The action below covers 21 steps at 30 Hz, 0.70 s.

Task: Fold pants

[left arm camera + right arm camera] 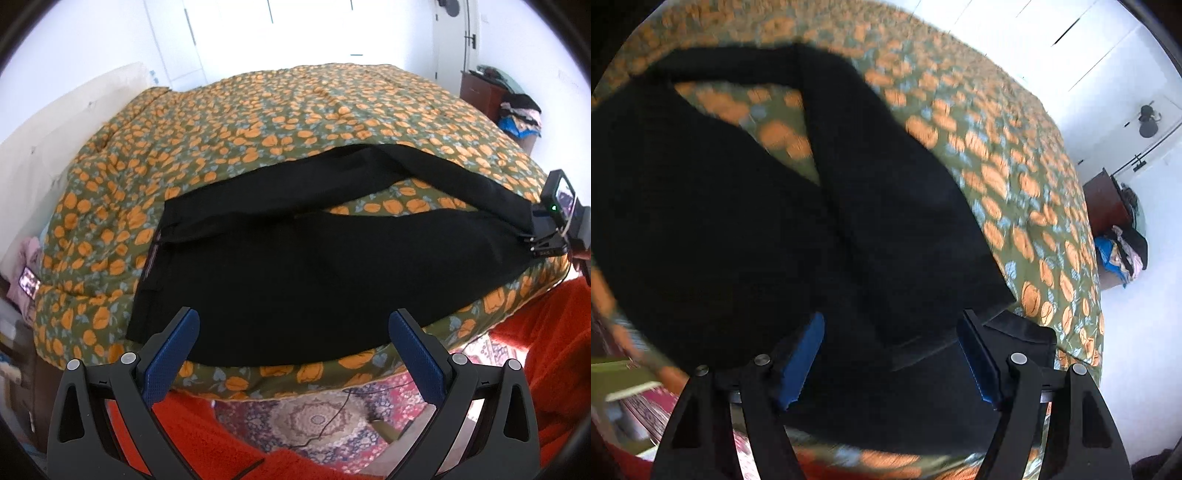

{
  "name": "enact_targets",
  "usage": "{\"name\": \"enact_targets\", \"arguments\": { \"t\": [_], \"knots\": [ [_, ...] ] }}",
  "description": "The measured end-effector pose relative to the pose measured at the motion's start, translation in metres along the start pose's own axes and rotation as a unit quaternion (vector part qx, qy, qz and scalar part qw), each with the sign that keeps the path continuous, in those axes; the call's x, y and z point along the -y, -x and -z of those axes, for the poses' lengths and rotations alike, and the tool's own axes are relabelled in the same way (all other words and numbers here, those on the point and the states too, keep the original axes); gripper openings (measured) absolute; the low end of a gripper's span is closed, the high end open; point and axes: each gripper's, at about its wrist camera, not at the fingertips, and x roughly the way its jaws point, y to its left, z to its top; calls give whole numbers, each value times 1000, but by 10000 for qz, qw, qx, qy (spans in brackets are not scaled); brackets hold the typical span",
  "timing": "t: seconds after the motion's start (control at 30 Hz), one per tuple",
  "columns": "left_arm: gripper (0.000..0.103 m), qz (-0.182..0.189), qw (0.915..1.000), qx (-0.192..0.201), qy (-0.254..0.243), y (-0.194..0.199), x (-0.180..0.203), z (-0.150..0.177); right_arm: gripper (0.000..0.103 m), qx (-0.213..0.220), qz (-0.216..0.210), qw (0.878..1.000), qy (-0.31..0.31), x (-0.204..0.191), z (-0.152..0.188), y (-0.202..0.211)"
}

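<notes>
Black pants (295, 266) lie flat on a green bedspread with orange flowers (258, 122), waistband to the left, two legs running right with a strip of bedspread between them. My left gripper (294, 317) hovers open over the near edge of the pants by the waist, nothing between its blue pads. My right gripper (532, 243) is at the leg ends on the right. In the blurred right wrist view, the right gripper (892, 321) stands open with the hem ends of the pants (738, 221) lying between its jaws; the pads do not press on the cloth.
The bed's near edge drops to a patterned rug (317, 417) with a thin black cable on it. Orange-red clothing of the person (554, 332) fills the lower corners. A wooden cabinet (480, 92) and a pile of clothes (521, 114) stand at the far right.
</notes>
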Motion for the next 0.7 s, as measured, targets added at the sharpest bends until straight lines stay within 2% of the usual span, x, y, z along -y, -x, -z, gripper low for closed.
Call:
{"name": "enact_targets", "arguments": {
  "t": [0.1,0.13,0.17,0.2,0.23,0.33,0.4,0.5,0.6,0.7],
  "knots": [
    [102,45,9999,-159,34,-11,-1,1,70,-203,19,9996,-196,16,-1,-11],
    [102,63,9997,-221,34,-15,0,2,47,-228,1,9994,-267,21,-4,-10],
    [102,83,9996,-260,32,-18,0,2,31,-235,-57,9992,-316,26,-7,-8],
    [102,95,9996,-275,27,-20,2,2,6,-199,-36,9992,-349,31,-10,-3],
    [102,91,9996,-279,13,-21,3,0,6,-106,89,9992,-375,35,-14,6],
    [102,75,9997,-218,-23,-23,5,-6,6,339,-66,9969,-706,62,-36,44],
    [102,83,9997,-205,-61,-26,7,-10,6,671,-125,9938,-876,90,-58,73],
    [102,123,9996,-260,-79,-33,10,-17,6,924,-117,9905,-1017,136,-95,96],
    [102,145,9994,-309,-49,-38,12,-22,6,950,-5,9889,-1141,191,-141,96],
    [102,139,9992,-380,-19,-45,15,-26,6,811,-1,9842,-1571,254,-195,59]
  ]
}}
